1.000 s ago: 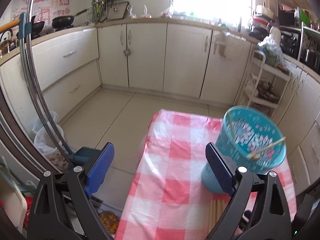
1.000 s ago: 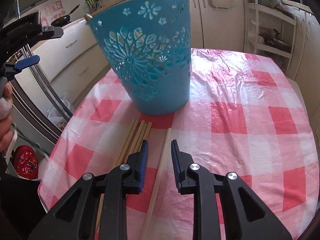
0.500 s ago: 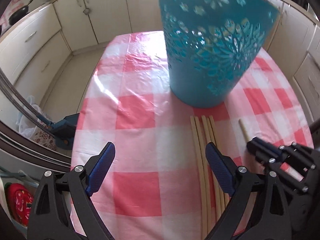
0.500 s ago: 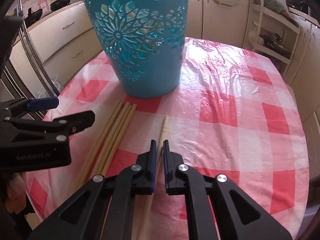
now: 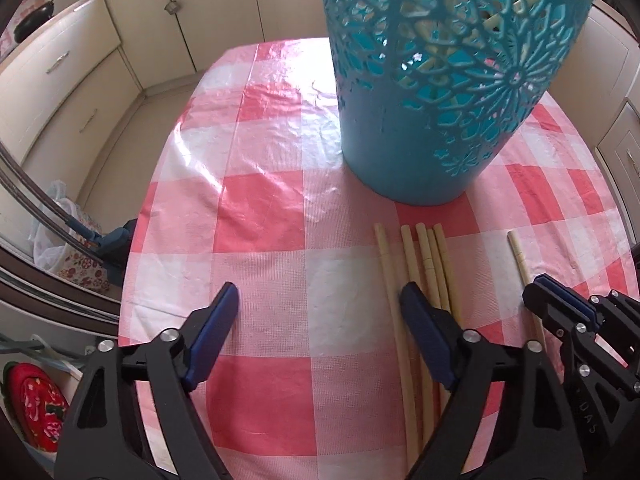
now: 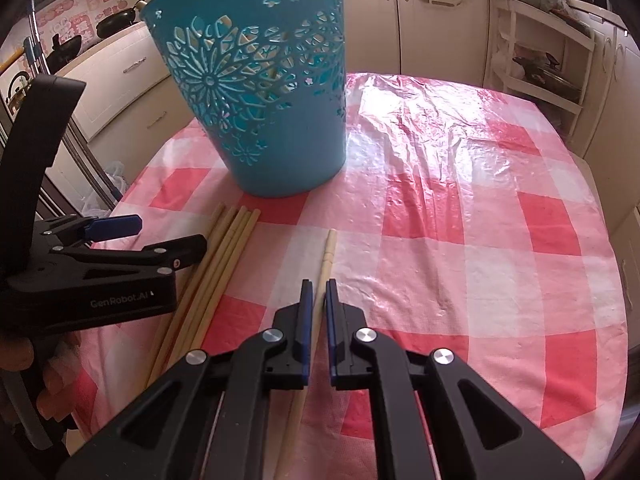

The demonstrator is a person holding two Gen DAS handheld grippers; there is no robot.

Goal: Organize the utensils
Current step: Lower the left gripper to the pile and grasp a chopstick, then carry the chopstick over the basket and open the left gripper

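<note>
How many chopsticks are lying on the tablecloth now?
6. Five chopsticks lie bundled in front of the blue basket; one single chopstick lies apart, clamped in the right hand-held gripper. More sticks show inside the basket, count unclear.

Through my left camera I list, lower frame: my left gripper (image 5: 318, 306), jaws wide apart and lately narrowing, bare checked cloth between them. Its right-hand jaw sits over a bundle of five pale chopsticks (image 5: 428, 256) lying side by side, lower centre-right. Upper right: turquoise pierced basket (image 5: 436, 92), upright on the table (image 5: 256, 208), more sticks visible through its cutouts. Far right: single chopstick (image 5: 519, 256) running under the tip of my right gripper (image 5: 554, 300). Upper left: cream cabinets (image 5: 60, 80).
</note>
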